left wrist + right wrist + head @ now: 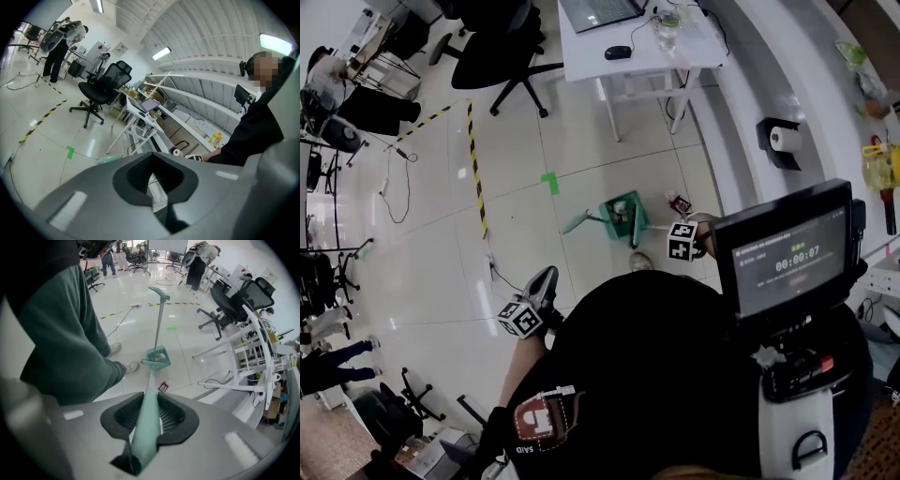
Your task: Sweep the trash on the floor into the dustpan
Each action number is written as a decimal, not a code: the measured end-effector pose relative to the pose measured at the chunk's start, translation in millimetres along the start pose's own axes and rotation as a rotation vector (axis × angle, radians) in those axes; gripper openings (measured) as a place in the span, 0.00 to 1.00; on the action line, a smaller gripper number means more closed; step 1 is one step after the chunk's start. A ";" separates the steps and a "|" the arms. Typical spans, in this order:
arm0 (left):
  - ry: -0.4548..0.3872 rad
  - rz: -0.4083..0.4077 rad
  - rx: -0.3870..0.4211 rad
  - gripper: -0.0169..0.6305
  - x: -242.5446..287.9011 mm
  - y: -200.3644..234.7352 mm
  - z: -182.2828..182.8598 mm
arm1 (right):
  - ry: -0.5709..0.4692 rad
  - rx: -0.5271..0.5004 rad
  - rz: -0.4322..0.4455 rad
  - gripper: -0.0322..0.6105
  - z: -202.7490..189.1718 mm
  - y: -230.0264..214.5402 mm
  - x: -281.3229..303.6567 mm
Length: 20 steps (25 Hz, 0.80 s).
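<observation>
Gripping a teal broom handle (149, 399) between its clamped jaws, the right gripper (145, 427) pointed down at a green dustpan (165, 363) standing on the tiled floor just beside the person's shoe (132, 366). The left gripper (152, 187) was raised clear of the work, its jaws narrowly apart with nothing between them. One small dark packet of trash (163, 386) lay on the tiles near the pan but outside it, on the side toward the white desk legs (234, 350) and a floor cable. A careless stroke seemed likely to knock the packet past the pan and under the desk. With the pan's upright handle (159, 319) held by neither gripper, a push from the broom could also slide or tip the pan and spill the scraps that appeared to sit in it. The clamp sat high on the long shaft, so the broom might twist in the jaws under load. The broom head was hard to make out, masked by the shaft in the right gripper view and small in the head view. Which way the pan's mouth faced could not be told, nor what exactly lay inside it (623, 199).
</observation>
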State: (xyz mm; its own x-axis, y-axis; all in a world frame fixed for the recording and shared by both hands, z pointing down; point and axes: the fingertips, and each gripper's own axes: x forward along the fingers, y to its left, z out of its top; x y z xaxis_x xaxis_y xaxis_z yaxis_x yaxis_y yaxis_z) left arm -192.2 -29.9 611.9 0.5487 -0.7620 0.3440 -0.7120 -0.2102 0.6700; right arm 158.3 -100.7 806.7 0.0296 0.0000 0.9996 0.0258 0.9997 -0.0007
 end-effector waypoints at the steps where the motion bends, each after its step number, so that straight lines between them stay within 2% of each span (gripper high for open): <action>1: -0.005 -0.008 0.007 0.02 -4.6 0.4 0.0 | -0.001 0.017 0.002 0.19 0.1 6.1 -1.5; 6: -0.011 -0.068 0.034 0.02 -50.1 0.6 -16.3 | 0.008 0.089 0.004 0.19 9.8 56.6 -17.8; 13: 0.056 -0.168 0.062 0.02 -136.3 -0.1 -61.7 | 0.028 0.199 -0.029 0.19 37.0 150.3 -40.6; 17: 0.077 -0.166 0.032 0.02 -181.6 3.1 -96.8 | 0.040 0.230 -0.030 0.19 36.7 215.4 -52.1; 20: 0.065 -0.175 0.033 0.02 -196.8 -9.2 -115.2 | 0.033 0.231 -0.015 0.19 26.6 260.2 -58.4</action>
State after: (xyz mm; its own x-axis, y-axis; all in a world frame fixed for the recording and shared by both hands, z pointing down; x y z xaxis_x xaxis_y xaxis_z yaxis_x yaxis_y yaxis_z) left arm -243.2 192.6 613.9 0.6918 -0.6712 0.2665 -0.6166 -0.3570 0.7017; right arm 136.7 160.1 748.9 0.0638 -0.0116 0.9979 -0.2031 0.9789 0.0243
